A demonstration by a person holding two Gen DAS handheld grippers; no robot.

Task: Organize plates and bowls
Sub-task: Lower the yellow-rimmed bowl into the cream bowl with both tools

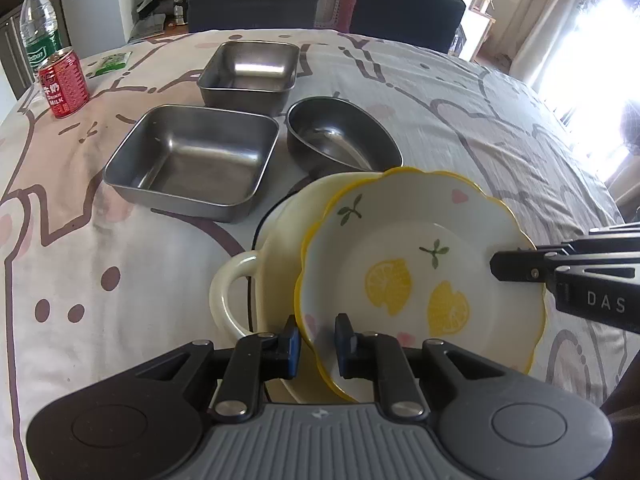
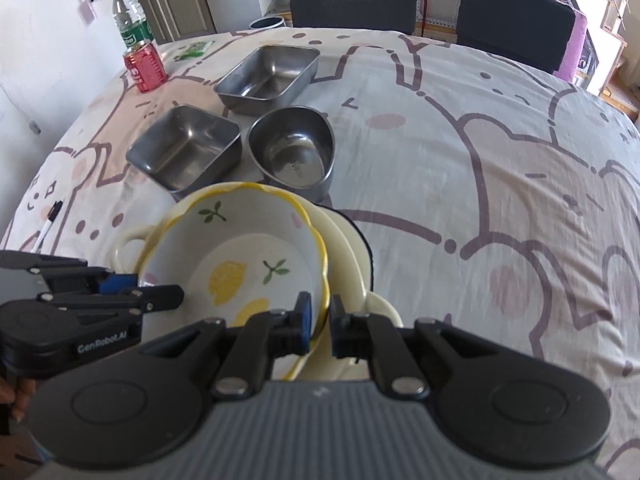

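Left fingers [image 1: 294, 350] loose, right fingers [image 2: 304, 320] pinching one lemon bowl [image 1: 420, 272]; three steel dishes [image 1: 192, 156].

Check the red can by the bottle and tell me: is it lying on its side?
No. The red can stands upright on the cloth beside the water bottle, its top rim facing up.

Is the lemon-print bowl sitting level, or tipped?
Tipped. The lemon-print bowl leans inside the cream handled dish, one rim edge raised; the right gripper is shut on its rim.
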